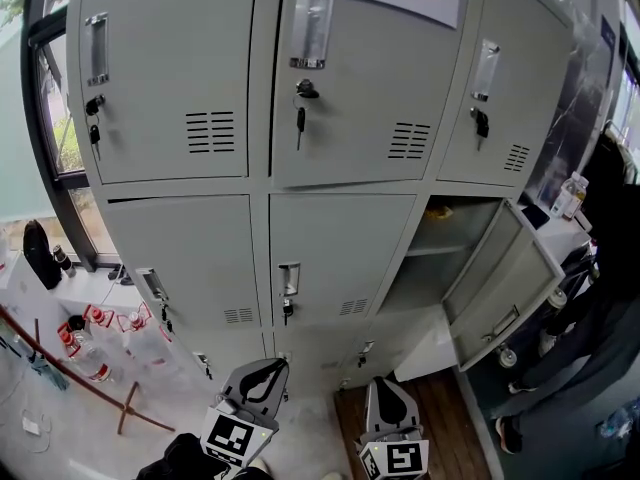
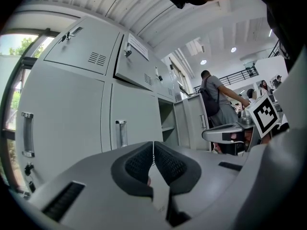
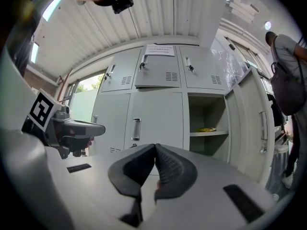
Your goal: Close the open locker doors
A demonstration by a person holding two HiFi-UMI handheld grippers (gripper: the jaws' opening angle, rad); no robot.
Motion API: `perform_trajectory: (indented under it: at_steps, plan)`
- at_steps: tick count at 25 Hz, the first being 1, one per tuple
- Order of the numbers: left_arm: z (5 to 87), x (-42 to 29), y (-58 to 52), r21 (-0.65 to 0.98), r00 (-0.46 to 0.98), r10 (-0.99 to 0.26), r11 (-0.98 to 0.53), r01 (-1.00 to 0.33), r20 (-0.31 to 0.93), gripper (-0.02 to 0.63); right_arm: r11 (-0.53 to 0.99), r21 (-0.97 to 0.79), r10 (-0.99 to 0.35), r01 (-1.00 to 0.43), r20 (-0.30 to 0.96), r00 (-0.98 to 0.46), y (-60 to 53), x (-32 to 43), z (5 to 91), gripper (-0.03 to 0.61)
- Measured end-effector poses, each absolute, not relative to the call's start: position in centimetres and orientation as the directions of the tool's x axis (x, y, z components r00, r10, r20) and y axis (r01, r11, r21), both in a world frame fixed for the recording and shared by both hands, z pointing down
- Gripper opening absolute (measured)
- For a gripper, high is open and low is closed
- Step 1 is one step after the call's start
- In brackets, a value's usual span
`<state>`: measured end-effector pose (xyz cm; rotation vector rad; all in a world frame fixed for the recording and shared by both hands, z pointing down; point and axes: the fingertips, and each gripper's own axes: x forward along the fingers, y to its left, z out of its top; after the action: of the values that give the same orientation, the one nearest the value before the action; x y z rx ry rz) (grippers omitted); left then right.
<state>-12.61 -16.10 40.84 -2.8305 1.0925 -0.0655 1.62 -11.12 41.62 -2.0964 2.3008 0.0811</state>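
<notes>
The grey locker bank (image 1: 300, 148) fills the head view. One door (image 1: 500, 288) in the middle row, right column, stands swung out to the right. Its compartment (image 1: 440, 253) shows a shelf with a yellow thing (image 1: 440, 211) on it. My left gripper (image 1: 262, 368) and right gripper (image 1: 385, 388) are low in the head view, both short of the lockers and touching nothing. In the left gripper view the left gripper (image 2: 153, 143) is shut and empty, with the open door (image 2: 192, 123) off to its right. The right gripper (image 3: 155, 146) is shut and empty, with the open door (image 3: 249, 123) ahead on its right.
Bottles (image 1: 85, 353) and clutter lie on the floor at the left by a window. A person in dark clothes (image 1: 590, 308) stands just right of the open door. Another person with a backpack (image 2: 216, 99) stands beyond it. Keys hang from several locks (image 1: 300, 118).
</notes>
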Motion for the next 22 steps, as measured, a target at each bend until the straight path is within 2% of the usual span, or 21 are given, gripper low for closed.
perform_trajectory:
  at_steps: [9,16,22]
  plan:
    - [39.9,-12.8,-16.2,-0.125,0.748,-0.657,-0.738,-0.663,-0.091,0.029,0.087,0.019,-0.994,-0.996,-0.058,-0.088,-11.0,1.1,41.5,0.015]
    - [40.1,-12.9,-16.1,-0.131,0.772,-0.632,-0.762,-0.635,-0.065,0.029,0.056,0.020,-0.997,-0.998,-0.054,-0.057,-10.8,0.8,41.5,0.015]
    - [40.7,-12.3,-16.0,-0.124,0.818,-0.570,-0.808,-0.576,-0.077,0.029,-0.030,0.013,-0.999,-0.999,-0.037,0.029,-9.4,1.1,42.2,0.015]
